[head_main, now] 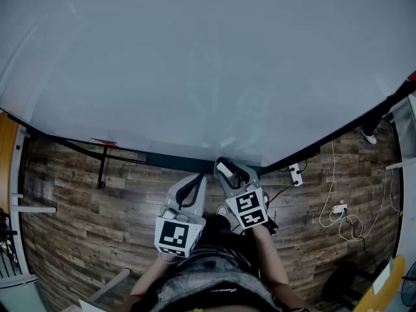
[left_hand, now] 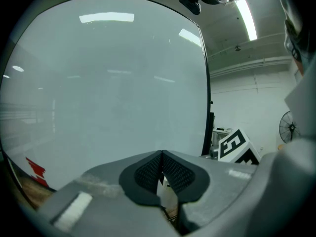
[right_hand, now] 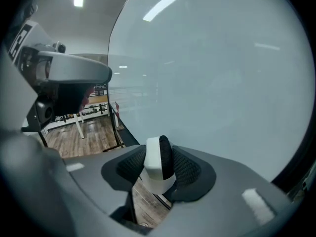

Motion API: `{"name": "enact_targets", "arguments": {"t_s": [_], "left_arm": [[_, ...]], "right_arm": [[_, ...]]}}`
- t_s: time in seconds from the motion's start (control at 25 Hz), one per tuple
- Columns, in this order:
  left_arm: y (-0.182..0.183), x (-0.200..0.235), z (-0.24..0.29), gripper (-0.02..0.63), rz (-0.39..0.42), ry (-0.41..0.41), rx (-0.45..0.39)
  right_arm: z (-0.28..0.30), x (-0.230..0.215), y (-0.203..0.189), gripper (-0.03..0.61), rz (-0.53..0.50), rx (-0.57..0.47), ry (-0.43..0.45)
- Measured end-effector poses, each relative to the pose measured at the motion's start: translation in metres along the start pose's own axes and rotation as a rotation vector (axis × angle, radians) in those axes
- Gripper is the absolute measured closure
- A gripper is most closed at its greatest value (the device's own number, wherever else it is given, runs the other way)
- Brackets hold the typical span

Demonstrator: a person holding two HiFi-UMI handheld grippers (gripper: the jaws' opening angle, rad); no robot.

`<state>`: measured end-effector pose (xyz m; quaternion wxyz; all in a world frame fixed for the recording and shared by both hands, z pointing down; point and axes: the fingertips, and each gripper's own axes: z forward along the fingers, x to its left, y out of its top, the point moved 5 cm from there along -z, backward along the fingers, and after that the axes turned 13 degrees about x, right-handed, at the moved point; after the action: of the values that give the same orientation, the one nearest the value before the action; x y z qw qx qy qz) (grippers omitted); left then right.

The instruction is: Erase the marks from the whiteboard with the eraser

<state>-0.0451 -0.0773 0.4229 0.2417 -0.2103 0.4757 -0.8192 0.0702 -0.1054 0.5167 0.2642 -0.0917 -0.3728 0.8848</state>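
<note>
Wood-plank floor [head_main: 78,207], brown, grain running in staggered boards. Over it stands a big whiteboard [head_main: 195,64], glossy and pale; ceiling strip lights reflect in its face. The frame is thin and black, on a black stand leg [head_main: 101,168]. I log one red mark [head_main: 104,142], jagged, at the board's lower left edge. The rest of the face reads clean from here.

A white power strip [head_main: 296,173] and looped white cables [head_main: 338,210] lie on the floor to the right.

Left gripper [left_hand: 160,157]: grey moulded shell, black cross-hatched rubber pads. The pads meet at their tips with nothing between them. It points at the board, low and roughly level. Its marker cube [head_main: 175,234] sits at the back, black squares on white.

Right gripper [right_hand: 159,152]: same build, jaws pinching the eraser [right_hand: 152,167]. The eraser is a rounded block with a smooth white plastic body on one side and a dark felt strip on the other, standing up between the pads; one pad bears on the plastic, the other on the felt. In the head view it is held near the board's bottom edge, just right of the left gripper. I cannot tell whether the eraser touches the board.
</note>
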Motion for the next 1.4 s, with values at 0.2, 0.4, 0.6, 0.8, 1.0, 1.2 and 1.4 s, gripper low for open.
{"name": "enact_targets", "arguments": {"t_s": [0.2,0.4,0.6,0.8,1.0,1.2,1.4], "left_arm": [[0.0,0.002,-0.002,0.614,0.015,0.006,-0.005],[-0.001,0.003,-0.004,0.614,0.063,0.011,-0.015],[-0.003,0.003,-0.003,0.614,0.048,0.01,-0.015],[-0.003,0.002,-0.004,0.614,0.039,0.012,-0.017],[-0.003,0.002,-0.005,0.614,0.024,0.008,-0.019],[-0.002,0.002,-0.002,0.614,0.024,0.004,-0.012],[-0.005,0.003,-0.001,0.614,0.014,0.001,-0.006]], "right_arm": [[0.003,0.0,0.002,0.402,0.0,0.01,0.002],[0.003,0.001,0.002,0.407,0.007,0.009,0.019],[0.002,0.0,0.0,0.42,0.015,-0.008,0.021],[-0.002,0.002,0.0,0.423,0.0,-0.012,0.018],[-0.007,0.005,0.003,0.423,-0.012,-0.013,0.023],[-0.014,0.002,0.008,0.423,-0.01,-0.017,0.028],[-0.02,0.003,0.012,0.423,-0.006,-0.024,0.025]]}}
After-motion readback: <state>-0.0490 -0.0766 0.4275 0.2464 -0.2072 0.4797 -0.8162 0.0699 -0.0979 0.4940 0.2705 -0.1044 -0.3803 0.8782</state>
